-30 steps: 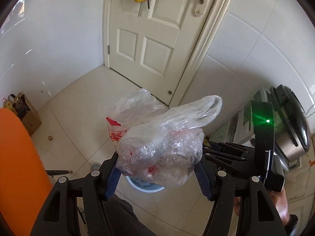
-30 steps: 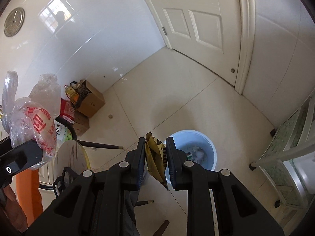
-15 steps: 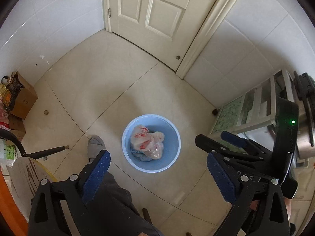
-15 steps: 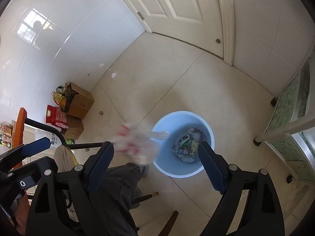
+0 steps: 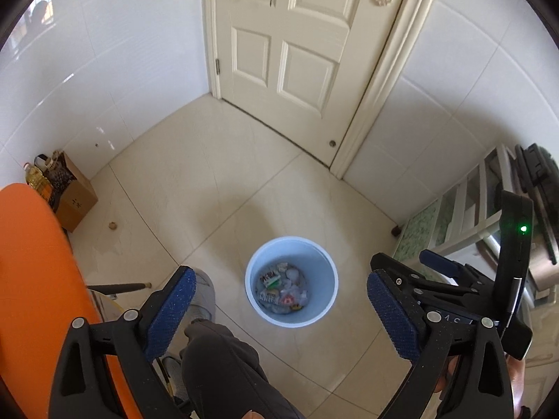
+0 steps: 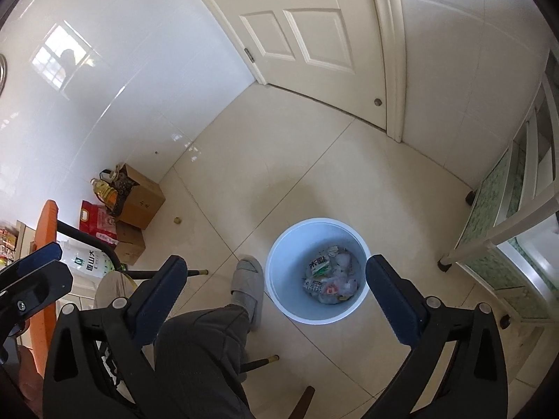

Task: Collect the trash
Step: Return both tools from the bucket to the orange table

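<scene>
Left wrist view, looking steeply down at a cream tiled floor (image 5: 195, 188). A pale blue bin (image 5: 291, 281) stands on the tiles and serves as the landmark here. Inside it lies the trash (image 5: 281, 289): crumpled clear plastic bags and small printed wrappers, all below the rim. The left gripper (image 5: 279, 309) hangs above the bin with its blue-padded fingers (image 5: 171, 309) spread wide, one on each side of the bin, nothing between them. Left of the bin is a person's grey slipper (image 5: 206, 293), with a dark trouser leg (image 5: 223, 373) below it. Farther left an orange surface (image 5: 38, 279) fills the edge of the view. Beyond that, against the white wall, sits a cardboard box (image 5: 75, 200) with an oil bottle (image 5: 36, 176) beside it. A white panelled door (image 5: 290, 45) stands shut, well beyond the bin. To the right of the bin appears the right gripper (image 5: 433, 272), seen from its side.

Right wrist view, also looking down. The same bin (image 6: 297, 300) sits between the right gripper's fingers (image 6: 391, 300); the jaws are opening, wide apart, and hold nothing. The trash (image 6: 330, 279) rests at the bottom of the bin. The slipper (image 6: 248, 286) lies just left of the bin, nearly touching it. Far left are the box (image 6: 141, 200), a red bag (image 6: 97, 223) and a white bag (image 6: 87, 262). A white-framed stand (image 6: 503, 237) is to the right of the bin.
</scene>
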A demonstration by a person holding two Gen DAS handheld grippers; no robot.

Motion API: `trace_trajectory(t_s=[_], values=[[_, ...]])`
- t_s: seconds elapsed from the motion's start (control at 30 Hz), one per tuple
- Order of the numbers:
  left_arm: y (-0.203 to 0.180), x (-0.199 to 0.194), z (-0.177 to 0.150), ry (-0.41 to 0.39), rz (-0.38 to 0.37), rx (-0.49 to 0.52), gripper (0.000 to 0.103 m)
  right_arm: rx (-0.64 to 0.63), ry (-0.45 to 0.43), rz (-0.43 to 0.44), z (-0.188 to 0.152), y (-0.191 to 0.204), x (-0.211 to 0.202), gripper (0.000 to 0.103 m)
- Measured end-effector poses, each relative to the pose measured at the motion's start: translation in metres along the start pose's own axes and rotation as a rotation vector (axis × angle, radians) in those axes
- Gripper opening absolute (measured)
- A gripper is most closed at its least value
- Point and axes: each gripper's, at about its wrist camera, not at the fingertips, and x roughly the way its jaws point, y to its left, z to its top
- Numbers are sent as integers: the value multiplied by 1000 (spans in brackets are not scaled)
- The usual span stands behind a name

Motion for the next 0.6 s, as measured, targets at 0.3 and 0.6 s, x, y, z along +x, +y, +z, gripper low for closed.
trace_trajectory(t_s=[0.3, 0.6], values=[[26, -111, -53, -180, 26, -39, 98, -94, -126, 30, 6, 64, -65, 103], [64, -205, -119, -359, 111, -148, 102, -244, -253, 83, 1, 154, -134, 103]])
